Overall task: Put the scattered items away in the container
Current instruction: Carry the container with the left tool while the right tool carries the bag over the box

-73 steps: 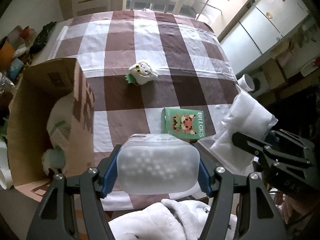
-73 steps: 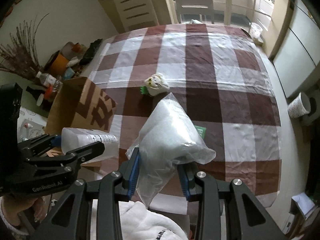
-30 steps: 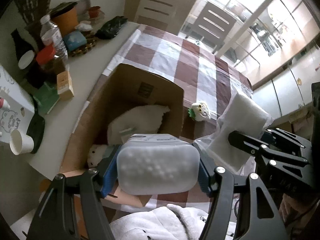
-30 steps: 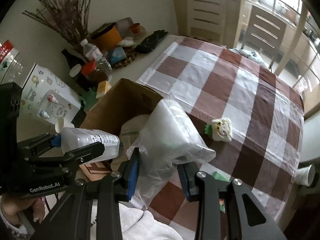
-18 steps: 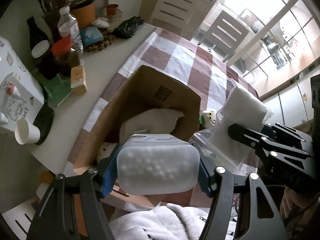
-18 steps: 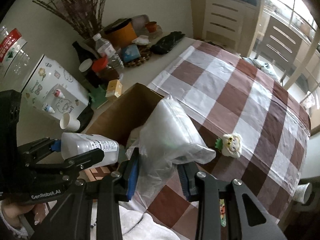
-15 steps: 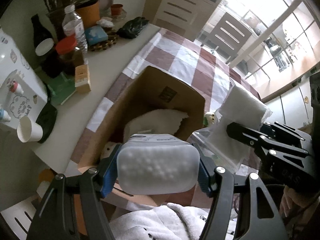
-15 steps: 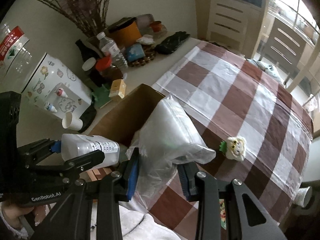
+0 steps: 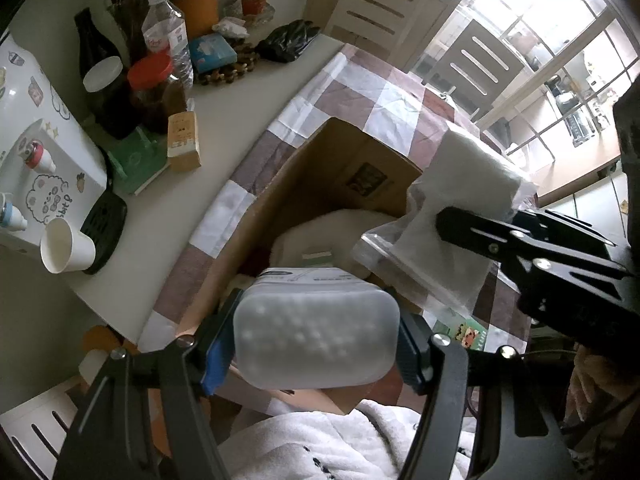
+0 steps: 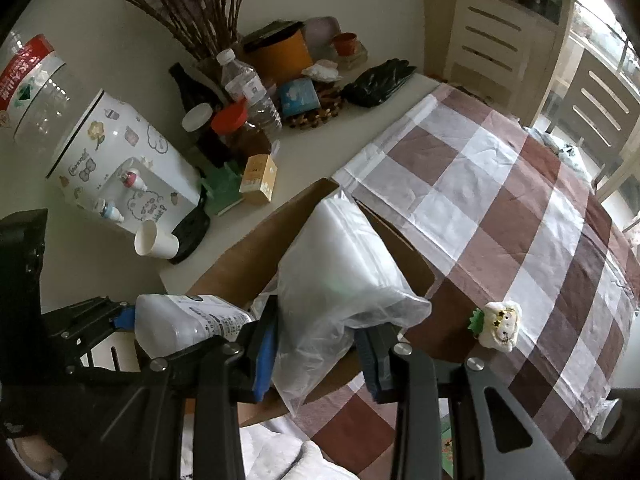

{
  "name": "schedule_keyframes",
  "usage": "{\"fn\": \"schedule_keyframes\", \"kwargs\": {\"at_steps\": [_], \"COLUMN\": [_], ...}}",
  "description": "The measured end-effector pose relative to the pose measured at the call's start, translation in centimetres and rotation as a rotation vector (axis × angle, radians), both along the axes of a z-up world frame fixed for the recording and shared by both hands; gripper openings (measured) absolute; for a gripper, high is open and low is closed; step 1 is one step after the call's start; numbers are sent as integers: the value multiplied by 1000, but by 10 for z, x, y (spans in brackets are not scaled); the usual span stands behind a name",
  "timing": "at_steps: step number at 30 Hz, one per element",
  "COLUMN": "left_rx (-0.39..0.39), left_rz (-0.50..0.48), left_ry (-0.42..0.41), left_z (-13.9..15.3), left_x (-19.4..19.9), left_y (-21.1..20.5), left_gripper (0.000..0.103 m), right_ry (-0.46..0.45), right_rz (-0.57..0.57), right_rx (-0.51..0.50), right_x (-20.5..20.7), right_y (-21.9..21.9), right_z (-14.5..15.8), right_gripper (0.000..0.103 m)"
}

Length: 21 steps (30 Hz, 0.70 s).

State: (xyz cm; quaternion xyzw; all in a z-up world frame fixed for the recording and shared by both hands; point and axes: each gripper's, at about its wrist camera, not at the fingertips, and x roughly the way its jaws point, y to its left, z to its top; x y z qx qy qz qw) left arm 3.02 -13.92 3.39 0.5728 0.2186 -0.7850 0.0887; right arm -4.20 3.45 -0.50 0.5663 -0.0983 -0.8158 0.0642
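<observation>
**Both loads over the box, not yet dropped**

Left gripper [image 9: 316,344] clamps a translucent plastic bottle [image 9: 316,332] by its base: stiff, slick, probably light. Right gripper [image 10: 316,344] pinches a bagged white pad [image 10: 340,280]: soft, film slippery, so hold the bulk. Both hang above the open cardboard box [image 9: 320,168]. Plush toy [image 10: 500,326] remains on the checked cloth, right of the box.

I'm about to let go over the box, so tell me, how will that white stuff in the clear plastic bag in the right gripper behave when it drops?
The plastic bag probably flops: its loose film hangs crumpled below the right gripper. Its white filling looks puffy, so likely light. It should land softly in the cardboard box, not roll.
</observation>
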Motion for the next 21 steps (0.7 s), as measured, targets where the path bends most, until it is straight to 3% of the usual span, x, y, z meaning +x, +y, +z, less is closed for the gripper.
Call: {"fn": "schedule_keyframes", "kwargs": {"at_steps": [21], "left_rx": [6], "left_rz": [-46], "left_ry": [-49], "left_z": [-19], "left_x": [-7], "left_y": [7], "left_gripper": [68], "right_ry": [-58], "right_rz": [43], "right_rx": [7], "right_x": [-13], "right_y": [-13], "right_z": [-18], "right_gripper": [36]}}
